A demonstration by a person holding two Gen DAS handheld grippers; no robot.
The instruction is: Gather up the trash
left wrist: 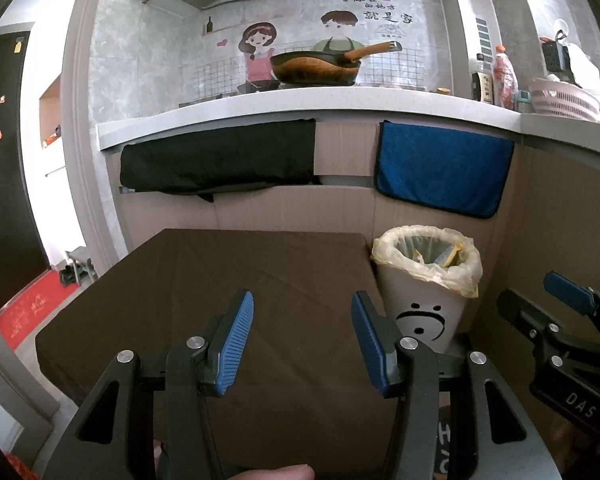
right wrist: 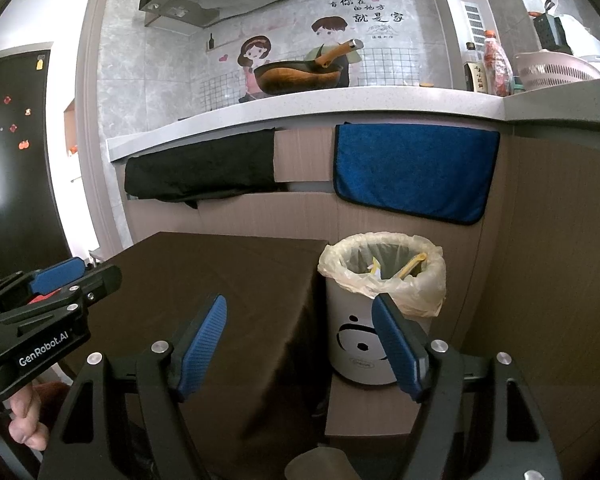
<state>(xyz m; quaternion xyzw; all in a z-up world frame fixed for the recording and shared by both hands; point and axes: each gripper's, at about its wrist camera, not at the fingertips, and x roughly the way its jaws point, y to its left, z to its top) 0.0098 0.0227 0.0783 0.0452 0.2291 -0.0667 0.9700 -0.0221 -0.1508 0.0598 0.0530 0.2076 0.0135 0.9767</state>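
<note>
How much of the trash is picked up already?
Looks nearly or fully done. Some yellow scraps already lie inside the lined bin beside the brown table. Nothing is in hand: the left gripper and the right gripper are both open and empty. No trash shows on the tabletop, so nothing visible is left, though parts of the floor are hidden.

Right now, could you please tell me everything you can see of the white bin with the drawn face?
The white round bin with a black drawn face stands upright on the floor beside the brown-covered table. A pale yellowish plastic liner folds over its rim. Inside lie yellow scraps. Neither gripper touches it.
</note>
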